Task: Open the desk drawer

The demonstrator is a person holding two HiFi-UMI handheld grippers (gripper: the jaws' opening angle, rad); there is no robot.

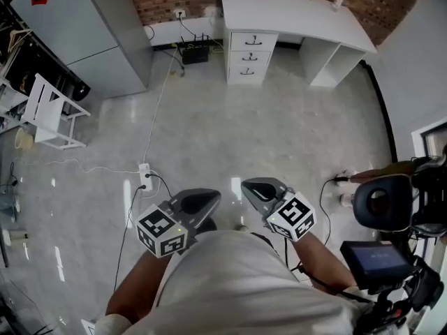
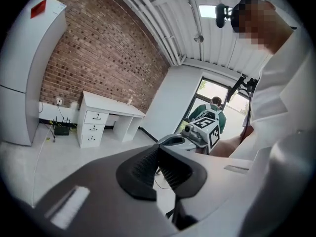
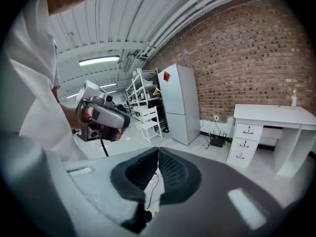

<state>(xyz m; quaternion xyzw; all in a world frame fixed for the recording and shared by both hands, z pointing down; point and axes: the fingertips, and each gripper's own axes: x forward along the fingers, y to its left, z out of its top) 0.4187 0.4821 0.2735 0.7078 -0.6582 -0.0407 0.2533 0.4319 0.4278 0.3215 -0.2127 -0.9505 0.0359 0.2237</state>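
A white desk [image 1: 293, 12] stands against the brick wall across the room, with a stack of three shut drawers [image 1: 249, 58] on its left side. The same desk [image 2: 106, 105] shows small in the left gripper view, and its drawers [image 3: 243, 142] appear at the right of the right gripper view. My left gripper [image 1: 202, 202] and right gripper [image 1: 253, 188] are held close to my body, far from the desk. Both are shut with nothing between the jaws; the pads meet at the tips in each gripper view.
A tall grey cabinet [image 1: 91, 33] stands left of the desk, with a router [image 1: 195, 51] and cables on the floor between them. A white chair [image 1: 49, 114] and a power strip [image 1: 144, 176] are on the left, camera gear [image 1: 391, 208] on the right.
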